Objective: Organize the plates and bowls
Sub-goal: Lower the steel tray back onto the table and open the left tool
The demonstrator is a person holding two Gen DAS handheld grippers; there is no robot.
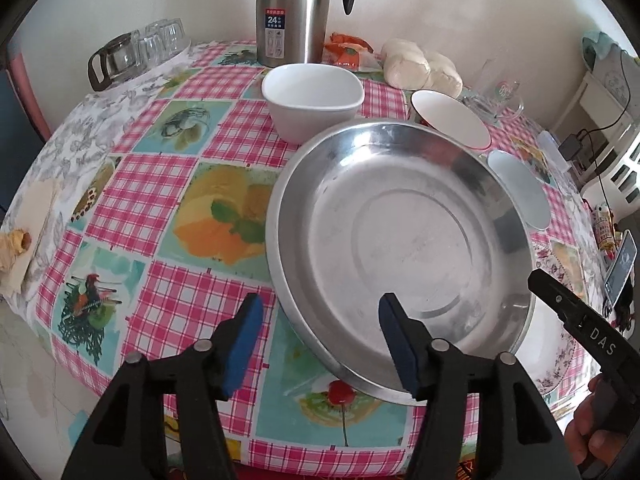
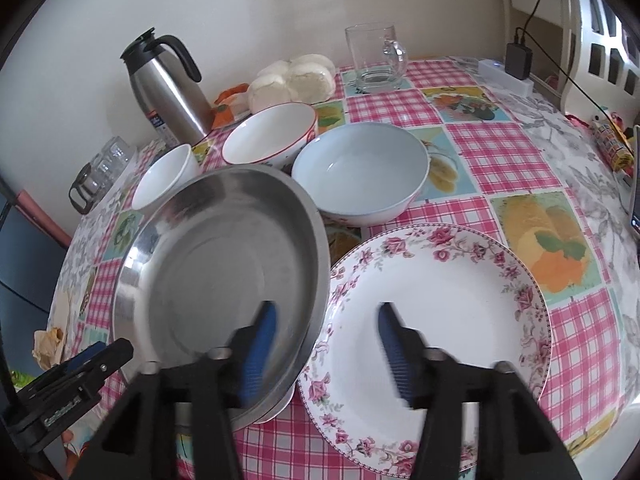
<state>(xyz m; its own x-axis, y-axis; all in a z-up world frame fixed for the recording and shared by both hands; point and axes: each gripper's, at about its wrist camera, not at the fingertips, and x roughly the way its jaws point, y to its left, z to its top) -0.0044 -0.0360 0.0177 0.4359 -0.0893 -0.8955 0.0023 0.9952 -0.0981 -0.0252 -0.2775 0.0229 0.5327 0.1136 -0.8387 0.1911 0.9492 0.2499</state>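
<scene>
The left tongs (image 1: 320, 344) stand open over the near rim of a steel pan (image 1: 400, 248), one blue pad outside the rim and one inside, neither pressing on it; the pan rests on the bench (image 1: 152, 184), which wears a pink checked cloth with food pictures; behind the pan sit a white square bowl (image 1: 312, 100), a red-rimmed bowl (image 1: 450, 122) and a pale blue bowl (image 1: 518, 190); a steel flask (image 1: 292, 12) stands by the wall, with white buns (image 1: 420, 68) beside it, glasses (image 1: 160, 40) at far left; the right tongs (image 1: 576, 320) show at the right edge, a hand (image 1: 588, 436) below.
</scene>
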